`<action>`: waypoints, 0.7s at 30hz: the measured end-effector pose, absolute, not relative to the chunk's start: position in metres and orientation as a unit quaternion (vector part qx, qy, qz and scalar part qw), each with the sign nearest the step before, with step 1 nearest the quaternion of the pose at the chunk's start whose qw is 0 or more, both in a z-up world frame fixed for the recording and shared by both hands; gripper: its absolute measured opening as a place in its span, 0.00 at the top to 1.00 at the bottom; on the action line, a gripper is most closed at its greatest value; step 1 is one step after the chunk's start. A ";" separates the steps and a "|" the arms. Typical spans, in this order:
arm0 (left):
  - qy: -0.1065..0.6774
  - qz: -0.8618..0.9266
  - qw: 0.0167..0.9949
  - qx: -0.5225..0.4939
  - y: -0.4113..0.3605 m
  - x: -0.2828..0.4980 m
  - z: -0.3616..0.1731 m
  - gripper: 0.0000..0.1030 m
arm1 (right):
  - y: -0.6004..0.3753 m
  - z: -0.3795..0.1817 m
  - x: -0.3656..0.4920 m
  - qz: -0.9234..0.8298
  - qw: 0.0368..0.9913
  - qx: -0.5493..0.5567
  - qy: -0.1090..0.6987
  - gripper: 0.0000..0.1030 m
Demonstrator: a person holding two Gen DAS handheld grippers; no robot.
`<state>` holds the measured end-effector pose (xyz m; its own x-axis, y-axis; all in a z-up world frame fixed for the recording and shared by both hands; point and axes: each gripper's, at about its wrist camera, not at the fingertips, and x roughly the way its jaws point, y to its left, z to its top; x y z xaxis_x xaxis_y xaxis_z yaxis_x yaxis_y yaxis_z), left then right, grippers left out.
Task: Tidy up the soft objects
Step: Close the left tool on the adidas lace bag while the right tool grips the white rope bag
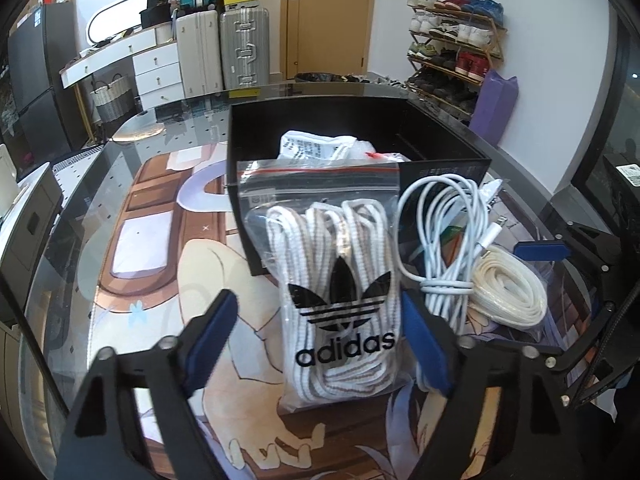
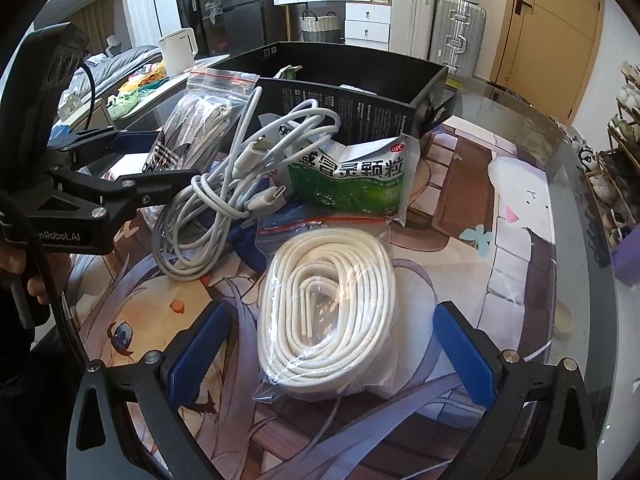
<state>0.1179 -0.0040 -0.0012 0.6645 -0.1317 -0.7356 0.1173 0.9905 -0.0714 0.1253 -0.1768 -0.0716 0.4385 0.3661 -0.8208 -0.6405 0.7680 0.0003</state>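
The left tool stands apart, astride the Adidas shoelace bag, whose long axis runs toward 12 o'clock, where the black box waits. The right tool, also apart, frames the cream lace bag lying on the bench.

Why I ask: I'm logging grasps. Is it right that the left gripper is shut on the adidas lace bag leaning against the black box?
Not quite: the left gripper is open, its fingers either side of the adidas lace bag, as the left wrist view shows. The bag does lean against the black box.
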 end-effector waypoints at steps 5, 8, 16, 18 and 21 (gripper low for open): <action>0.404 -0.086 0.911 -0.008 -0.006 0.117 -0.001 0.48 | -0.176 -0.071 0.125 0.300 0.833 -0.158 0.437 0.01; 0.402 -0.093 0.911 -0.008 -0.006 0.116 0.001 0.53 | -0.175 -0.071 0.126 0.300 0.833 -0.158 0.438 0.01; 0.393 -0.100 0.914 -0.020 -0.002 0.114 0.009 0.54 | -0.178 -0.070 0.131 0.297 0.833 -0.163 0.438 0.01; 0.389 -0.098 0.916 -0.023 -0.001 0.113 0.012 0.54 | -0.180 -0.069 0.131 0.296 0.834 -0.162 0.436 0.01; 0.382 -0.097 0.919 -0.026 0.002 0.112 0.017 0.54 | -0.180 -0.067 0.130 0.298 0.836 -0.164 0.432 0.02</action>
<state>0.1120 0.0022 0.0167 0.6894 -0.1989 -0.6966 0.1589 0.9797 -0.1225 0.1305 -0.1795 -0.0675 0.4504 0.3561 -0.8187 -0.6389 0.7691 -0.0169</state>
